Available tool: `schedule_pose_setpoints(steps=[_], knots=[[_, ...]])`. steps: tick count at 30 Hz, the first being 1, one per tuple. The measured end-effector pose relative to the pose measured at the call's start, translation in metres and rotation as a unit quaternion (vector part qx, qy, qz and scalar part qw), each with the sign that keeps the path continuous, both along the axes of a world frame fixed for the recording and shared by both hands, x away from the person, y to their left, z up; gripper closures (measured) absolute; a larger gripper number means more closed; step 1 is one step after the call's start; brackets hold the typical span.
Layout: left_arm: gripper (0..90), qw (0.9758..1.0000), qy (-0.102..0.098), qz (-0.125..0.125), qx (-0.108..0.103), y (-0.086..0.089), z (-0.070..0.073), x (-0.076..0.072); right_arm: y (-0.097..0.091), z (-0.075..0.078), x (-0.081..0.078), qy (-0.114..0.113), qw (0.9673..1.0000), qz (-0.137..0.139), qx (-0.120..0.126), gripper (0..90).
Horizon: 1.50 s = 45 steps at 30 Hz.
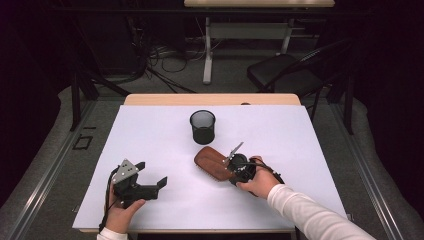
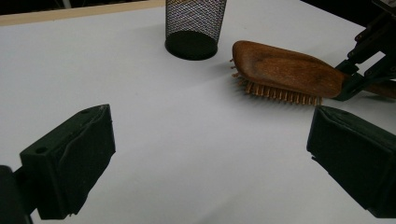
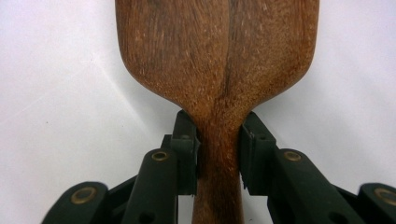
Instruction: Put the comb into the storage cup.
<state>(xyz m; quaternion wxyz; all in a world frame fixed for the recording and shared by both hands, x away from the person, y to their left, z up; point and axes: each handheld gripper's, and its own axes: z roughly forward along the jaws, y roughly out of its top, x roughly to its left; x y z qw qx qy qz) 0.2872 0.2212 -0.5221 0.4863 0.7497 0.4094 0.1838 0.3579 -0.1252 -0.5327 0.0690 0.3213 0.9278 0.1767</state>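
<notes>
A brown wooden hairbrush (image 1: 212, 162) lies bristles down on the white tabletop (image 1: 300, 145), right of centre. My right gripper (image 1: 228, 168) is shut on its handle. In the right gripper view the two pads (image 3: 187, 149) press the narrow neck of the hairbrush (image 3: 217, 51) from both sides. My left gripper (image 1: 152, 173) rests near the front left of the table, open, with nothing between its jaws. The left gripper view looks past its own open jaws at the hairbrush (image 2: 285, 70) and at the right gripper (image 2: 359, 74) on the handle.
A black mesh cup (image 1: 202, 126) stands upright just behind the brush, also ahead in the left gripper view (image 2: 195, 23). Beyond the table's far edge are a black chair (image 1: 280, 70), floor cables and another desk's legs (image 1: 207, 50).
</notes>
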Motion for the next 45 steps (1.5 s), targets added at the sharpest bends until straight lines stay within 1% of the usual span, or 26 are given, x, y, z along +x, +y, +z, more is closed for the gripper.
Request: schedule_pose_setpoints(steps=[8,13,20,24,29,34,43,45], knots=[[1.1,1.0,0.0,0.0,0.0,0.0001,-0.0001,0.0001,-0.0002,0.0004,-0.0001,-0.001,1.0,0.003,-0.002,71.2],[1.2,1.0,-0.001,0.0,0.001,0.0004,0.0,0.0002,-0.0017,0.0003,0.0003,0.0,1.0,0.003,0.003,71.6],[1.2,1.0,-0.001,0.0,0.001,0.0003,0.0,0.0002,-0.003,0.0005,-0.0011,-0.008,0.9999,0.006,0.006,71.9],[1.2,1.0,0.0,0.0,0.001,0.0002,-0.0001,0.0003,-0.0032,0.0002,-0.002,-0.016,0.9998,0.014,0.003,72.1],[1.2,1.0,-0.001,-0.001,0.001,0.0003,-0.0001,0.0002,-0.0032,-0.0002,-0.0036,-0.022,0.9997,0.013,0.004,72.2],[1.1,1.0,0.0,0.0,0.001,0.0002,-0.0001,0.0002,-0.0043,-0.0005,-0.0051,-0.03,0.9994,0.014,0.008,72.3],[1.1,1.0,0.0,0.0,0.001,0.0002,-0.0002,0.0004,-0.0066,-0.0007,-0.0062,-0.03,0.9993,0.007,0.02,72.3],[1.2,1.0,0.0,0.0,0.0,-0.0001,-0.0003,0.0002,-0.0073,-0.0011,-0.0066,-0.034,0.9991,0.007,0.025,72.4]])
